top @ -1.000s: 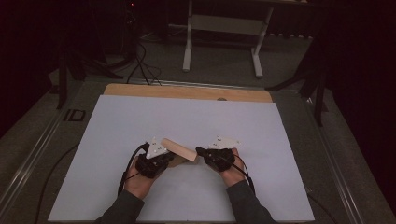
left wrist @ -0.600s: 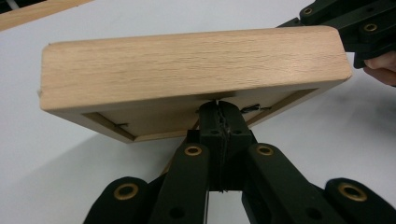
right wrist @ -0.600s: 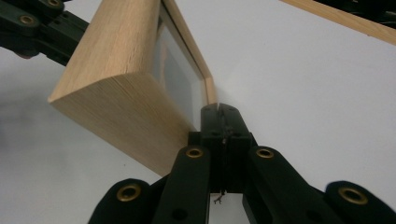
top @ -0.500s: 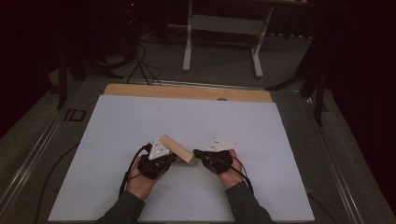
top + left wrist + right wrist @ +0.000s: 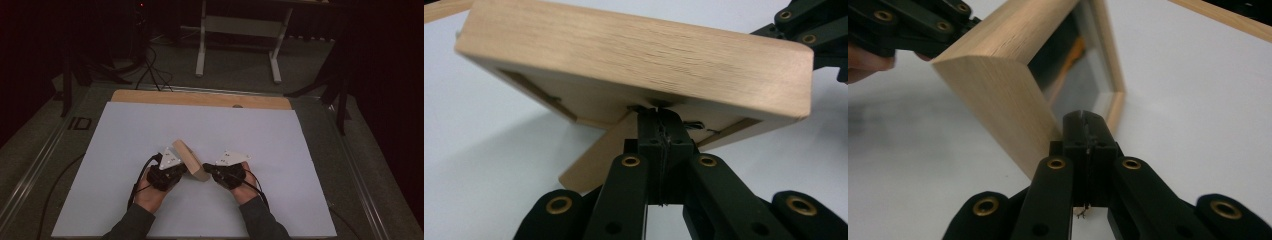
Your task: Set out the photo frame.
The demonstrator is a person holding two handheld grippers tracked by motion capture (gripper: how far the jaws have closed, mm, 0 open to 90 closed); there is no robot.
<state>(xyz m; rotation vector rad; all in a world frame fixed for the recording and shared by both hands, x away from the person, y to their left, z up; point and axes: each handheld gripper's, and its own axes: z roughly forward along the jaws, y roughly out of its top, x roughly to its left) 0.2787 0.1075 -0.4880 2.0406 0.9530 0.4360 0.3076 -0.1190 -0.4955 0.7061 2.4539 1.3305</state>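
A light wooden picture frame (image 5: 190,160) stands tilted on the white table between my two grippers. My left gripper (image 5: 183,170) is shut, its tips (image 5: 659,112) pressed up against the frame's back (image 5: 624,55) where the wooden stand leg (image 5: 599,155) hinges out. My right gripper (image 5: 207,170) is shut too, its tips (image 5: 1083,117) touching the frame's lower front edge (image 5: 998,85) beside the glass (image 5: 1073,75). Nothing shows pinched between either pair of jaws. The left gripper's jaws (image 5: 913,25) appear behind the frame in the right gripper view.
The white sheet (image 5: 125,135) covers the tabletop, with a bare wooden strip (image 5: 200,98) along its far edge. Cables (image 5: 142,175) trail from both grippers toward the person. A white table stand (image 5: 240,30) and dark floor lie beyond the table.
The frame has tipped up from lying flatter between the grippers to a steeper tilt. Both hands stay close to where they were, jaws still shut.
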